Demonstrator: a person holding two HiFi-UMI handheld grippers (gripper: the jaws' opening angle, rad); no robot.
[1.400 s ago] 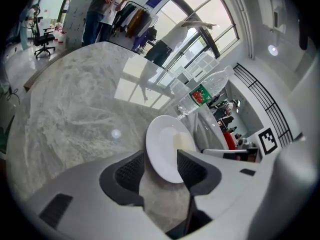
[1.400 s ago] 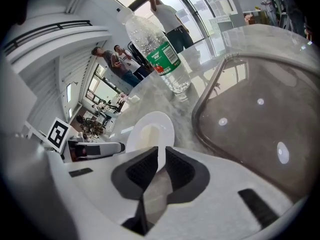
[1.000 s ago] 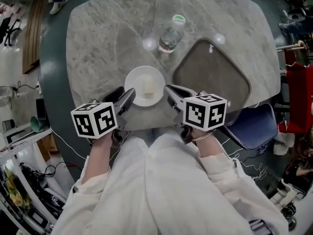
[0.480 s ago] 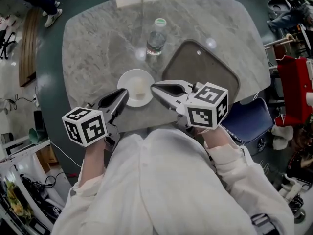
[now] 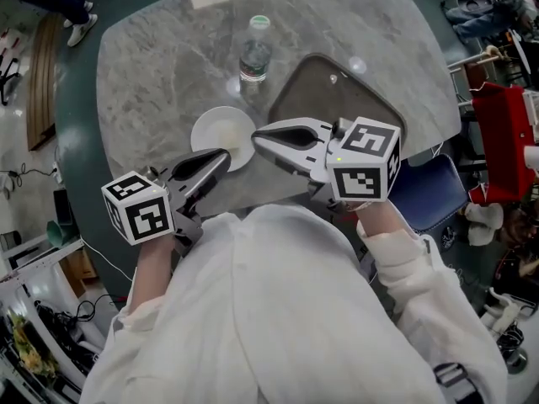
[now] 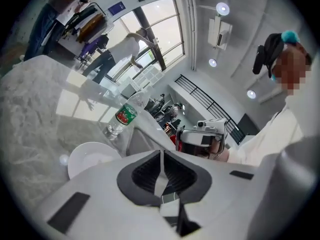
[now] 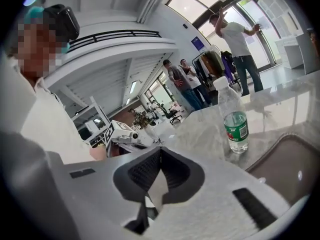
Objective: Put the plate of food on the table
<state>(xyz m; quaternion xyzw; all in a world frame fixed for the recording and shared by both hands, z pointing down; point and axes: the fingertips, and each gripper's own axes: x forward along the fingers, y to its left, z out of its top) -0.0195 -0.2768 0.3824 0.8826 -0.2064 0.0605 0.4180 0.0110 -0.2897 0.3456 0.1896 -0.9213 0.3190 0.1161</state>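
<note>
Starting on the left: the left hand-held gripper (image 5: 221, 156) had just been closing, and its own view showed the jaws pressed together with nothing between them. So it was closed and empty. From the head view its tip sat right at the near edge of the plate (image 5: 215, 129), but it wasn't holding it.

The plate itself was already sitting flat on the marble counter (image 5: 152, 74), toward the near side, just left of the tray. I couldn't really make out the food on it from up there, it was too pale against the white.

Just past the plate stood a water bottle (image 5: 253, 57), upright, cap on.

Next over, the right hand-held gripper (image 5: 257, 139) was also closed on nothing, pads meeting in its own view, tip just beside the plate's right edge. Behind it lay the dark tray (image 5: 337, 99), empty as far as I could see.

My take on handling: the plate looked like glazed ceramic, so it would be stiff, fairly light, slick at the rim and definitely breakable. If it needed moving again I'd pinch the rim on opposite sides, one gripper each, and keep it dead level so nothing slid off. A one-sided grab on a smooth rim seemed like asking for a tip.
</note>
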